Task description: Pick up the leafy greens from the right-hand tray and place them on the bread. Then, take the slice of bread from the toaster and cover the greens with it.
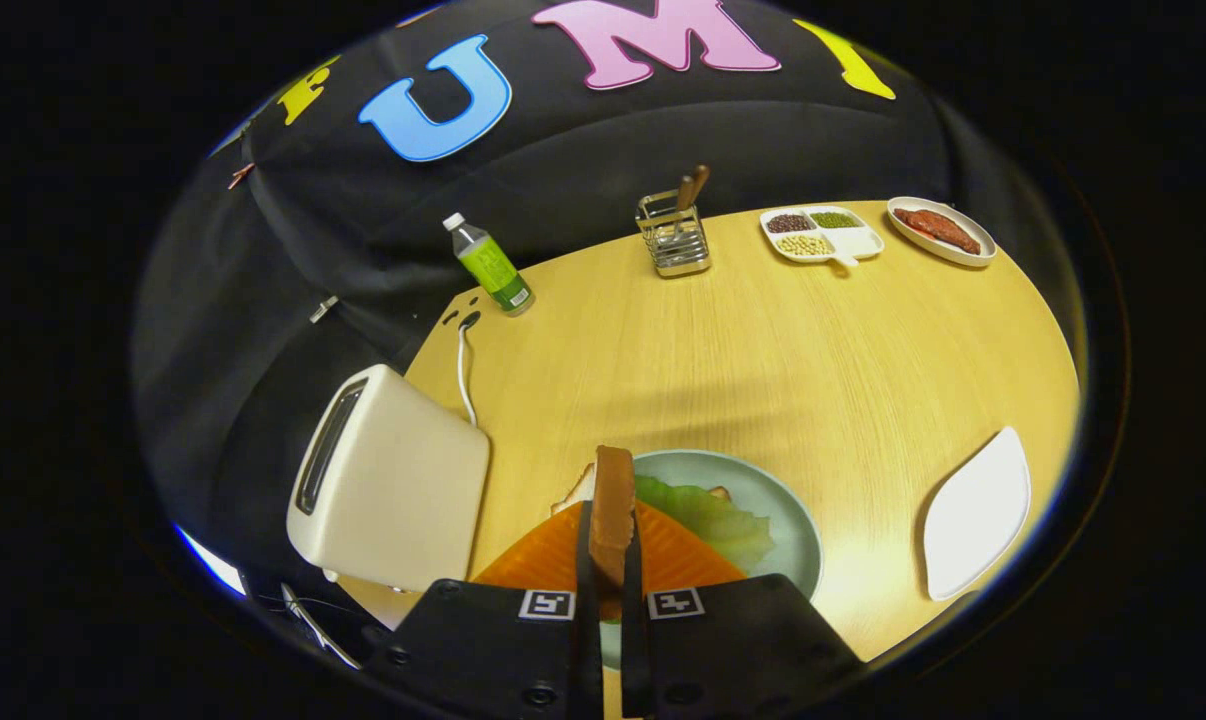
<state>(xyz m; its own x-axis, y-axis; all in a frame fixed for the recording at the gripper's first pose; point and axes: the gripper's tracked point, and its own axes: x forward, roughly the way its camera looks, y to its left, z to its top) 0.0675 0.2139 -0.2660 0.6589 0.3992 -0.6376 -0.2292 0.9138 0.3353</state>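
Holding toast slice (613, 500) on edge, tongs (611, 560) clamped on it above greens (708, 515) on plate (798, 520). Lower flat, centre over greens, then release.

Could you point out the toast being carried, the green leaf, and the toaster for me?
Slice of bread (613, 500): gripper view, its upright edge, pinched between the shut jaws.
Leafy greens (713, 515): gripper view, the leaf's middle, on the plate beyond the jaws.
Toaster (403, 490): gripper view, its cream side wall.
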